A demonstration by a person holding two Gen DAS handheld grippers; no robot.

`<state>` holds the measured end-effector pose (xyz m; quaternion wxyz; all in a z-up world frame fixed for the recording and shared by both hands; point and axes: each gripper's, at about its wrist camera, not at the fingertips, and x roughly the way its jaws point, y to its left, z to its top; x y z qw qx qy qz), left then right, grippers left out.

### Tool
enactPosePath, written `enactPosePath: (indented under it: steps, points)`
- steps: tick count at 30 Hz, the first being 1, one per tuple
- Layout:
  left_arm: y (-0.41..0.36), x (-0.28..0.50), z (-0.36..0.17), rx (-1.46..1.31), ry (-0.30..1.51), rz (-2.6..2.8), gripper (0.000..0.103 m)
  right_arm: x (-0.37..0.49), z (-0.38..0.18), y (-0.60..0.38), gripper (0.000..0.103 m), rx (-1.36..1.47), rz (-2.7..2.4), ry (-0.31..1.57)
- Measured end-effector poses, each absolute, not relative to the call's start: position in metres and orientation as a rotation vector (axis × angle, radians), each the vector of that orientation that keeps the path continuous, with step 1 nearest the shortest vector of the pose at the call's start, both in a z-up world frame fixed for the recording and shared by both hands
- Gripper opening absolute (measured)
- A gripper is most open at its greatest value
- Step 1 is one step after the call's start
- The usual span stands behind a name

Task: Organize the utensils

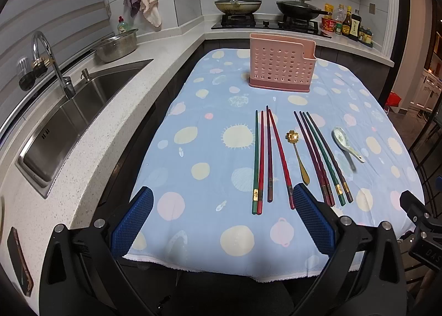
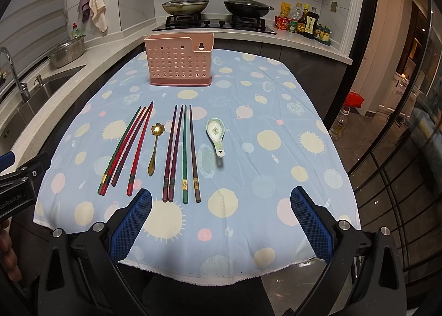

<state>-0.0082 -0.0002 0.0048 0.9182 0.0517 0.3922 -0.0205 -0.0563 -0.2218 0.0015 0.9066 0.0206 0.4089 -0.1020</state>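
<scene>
Two sets of four chopsticks are laid lengthwise near the middle of the blue patterned tablecloth (image 2: pixel 276 94): the left set (image 2: pixel 124 147) and the right set (image 2: pixel 181 153), with a gold spoon (image 2: pixel 153 150) between them. A ceramic spoon (image 2: pixel 216 133) lies just right of these. A pink holder (image 2: pixel 179 63) stands upright toward the far edge. The left gripper (image 1: pixel 223 222) and right gripper (image 2: pixel 221 223) are held wide open and empty above the near edge.

— What's on the table (image 2: pixel 276 111) from where I sit?

— The rack (image 2: pixel 181 60) stands at the far end. Nearer me, left to right: four chopsticks (image 2: pixel 124 150), a small spoon (image 2: pixel 154 150), four more chopsticks (image 2: pixel 181 153), then a soup spoon (image 2: pixel 216 132).

— And the sink (image 1: pixel 69 119)?

— Left of the table.
</scene>
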Motion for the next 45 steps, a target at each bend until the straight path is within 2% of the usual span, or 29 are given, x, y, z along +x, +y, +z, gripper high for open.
enactPosePath:
  steps: [45]
  points:
    - [-0.011,-0.005,-0.001,0.111,0.828,-0.115,0.096,-0.054,0.001,-0.222,0.096,0.053,-0.208,0.852]
